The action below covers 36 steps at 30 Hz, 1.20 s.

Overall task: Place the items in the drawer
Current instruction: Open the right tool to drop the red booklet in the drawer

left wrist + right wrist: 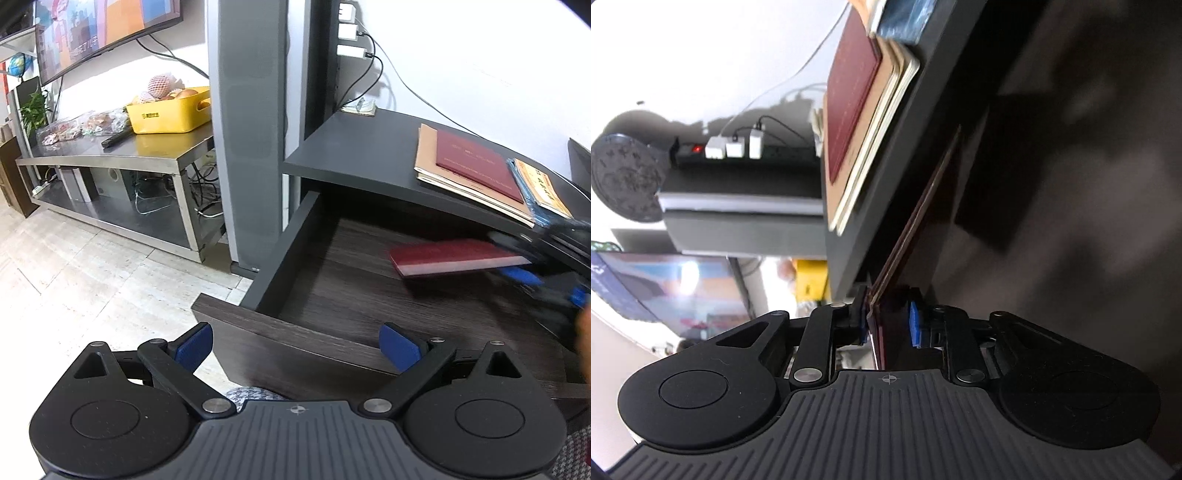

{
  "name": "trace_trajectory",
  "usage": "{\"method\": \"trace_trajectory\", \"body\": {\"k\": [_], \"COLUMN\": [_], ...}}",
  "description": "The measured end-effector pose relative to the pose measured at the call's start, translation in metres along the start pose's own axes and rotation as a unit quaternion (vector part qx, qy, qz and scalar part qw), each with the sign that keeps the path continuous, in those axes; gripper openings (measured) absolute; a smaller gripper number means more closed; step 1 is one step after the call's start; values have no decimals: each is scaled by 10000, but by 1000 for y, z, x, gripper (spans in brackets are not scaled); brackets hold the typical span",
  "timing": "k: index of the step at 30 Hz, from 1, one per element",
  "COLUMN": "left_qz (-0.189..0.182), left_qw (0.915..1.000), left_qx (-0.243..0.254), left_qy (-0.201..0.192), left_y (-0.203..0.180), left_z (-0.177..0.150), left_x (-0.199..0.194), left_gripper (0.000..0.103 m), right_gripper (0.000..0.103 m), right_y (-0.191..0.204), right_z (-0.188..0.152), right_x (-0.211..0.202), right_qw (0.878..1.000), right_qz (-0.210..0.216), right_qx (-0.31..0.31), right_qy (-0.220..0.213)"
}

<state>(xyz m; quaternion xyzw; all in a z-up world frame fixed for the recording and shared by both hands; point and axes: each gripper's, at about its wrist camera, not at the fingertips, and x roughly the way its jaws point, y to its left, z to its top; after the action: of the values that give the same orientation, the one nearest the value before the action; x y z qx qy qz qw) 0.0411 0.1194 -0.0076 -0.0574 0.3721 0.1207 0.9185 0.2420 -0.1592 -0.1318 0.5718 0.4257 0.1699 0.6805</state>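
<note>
Your right gripper (888, 321) is pinching the red book (454, 256) by one edge, and in the left view the book hangs over the open drawer (351, 273) at mid right of the frame, just under the desk top (369, 155). Your left gripper (297, 349) is spread and empty at the bottom of the frame, near the drawer front.

The grip is thin: only the book's edge sits between the pads, so the far end could droop or the cover could slide out if you swing fast. The book also passes close beneath the desk edge; lift your wrist and it may knock that edge. Let go too high and it may land askew. More books (469, 166) lie on the desk top at upper right, near its front edge; a bump could push them off.
</note>
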Motion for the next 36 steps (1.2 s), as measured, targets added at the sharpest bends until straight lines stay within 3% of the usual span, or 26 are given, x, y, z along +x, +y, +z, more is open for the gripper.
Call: {"method": "trace_trajectory", "body": {"k": [1, 2, 3, 5, 7, 10, 15, 20, 22, 26, 28, 30, 31, 34, 36], "left_qz": [6, 0, -21, -49, -76, -162, -316, -248, -205, -204, -221, -225, -218, -191, -183], "left_qw": [10000, 10000, 10000, 9999, 9998, 9993, 9980, 9984, 9987, 9987, 9986, 9985, 9986, 9987, 9987], "left_qx": [6, 26, 60, 104, 156, 300, 534, 465, 421, 396, 411, 412, 402, 369, 363], "left_qy": [3, 1, -7, 16, 58, 134, 146, 188, 209, 250, 265, 270, 277, 304, 318], "left_y": [0, 0, -1, -3, -6, -17, -29, -22, -19, -17, -17, -17, -16, -14, -13], "left_z": [0, -1, -2, -3, -3, -5, -9, -9, -9, -8, -8, -8, -8, -8, -8], "left_x": [0, -1, -1, 0, 4, 12, 14, 16, 17, 21, 22, 23, 24, 25, 26], "left_gripper": [97, 97, 97, 97, 97, 97, 97, 97, 97, 97, 97, 97, 97, 97, 97], "right_gripper": [50, 58, 59, 59, 66, 76, 87, 86, 78, 79, 79, 77, 69, 57, 55], "right_y": [-4, -7, -6, 11, 31, 54, 53, 44, 40, 42, 38, 40, 41, 47, 47], "right_z": [6, 6, 3, -6, -14, -21, -36, -33, -31, -36, -32, -29, -28, -25, -26], "right_x": [13, 21, 26, 23, 17, 22, 51, 102, 119, 141, 148, 149, 149, 146, 145], "right_qw": [9992, 9943, 9891, 9815, 9621, 9258, 8436, 8078, 7931, 7438, 7408, 7415, 7383, 7190, 6974], "right_qz": [-277, -816, -1221, -1659, -2163, -2590, -3352, -3658, -3810, -4237, -4293, -4189, -4154, -4076, -4078], "right_qx": [232, 513, 408, -510, -1488, -2586, -4015, -4254, -4253, -4709, -4681, -4807, -4906, -5409, -5754], "right_qy": [164, 448, 719, 808, 737, 944, 1213, 1805, 2120, 2132, 2186, 2090, 2043, 1560, 1272]}}
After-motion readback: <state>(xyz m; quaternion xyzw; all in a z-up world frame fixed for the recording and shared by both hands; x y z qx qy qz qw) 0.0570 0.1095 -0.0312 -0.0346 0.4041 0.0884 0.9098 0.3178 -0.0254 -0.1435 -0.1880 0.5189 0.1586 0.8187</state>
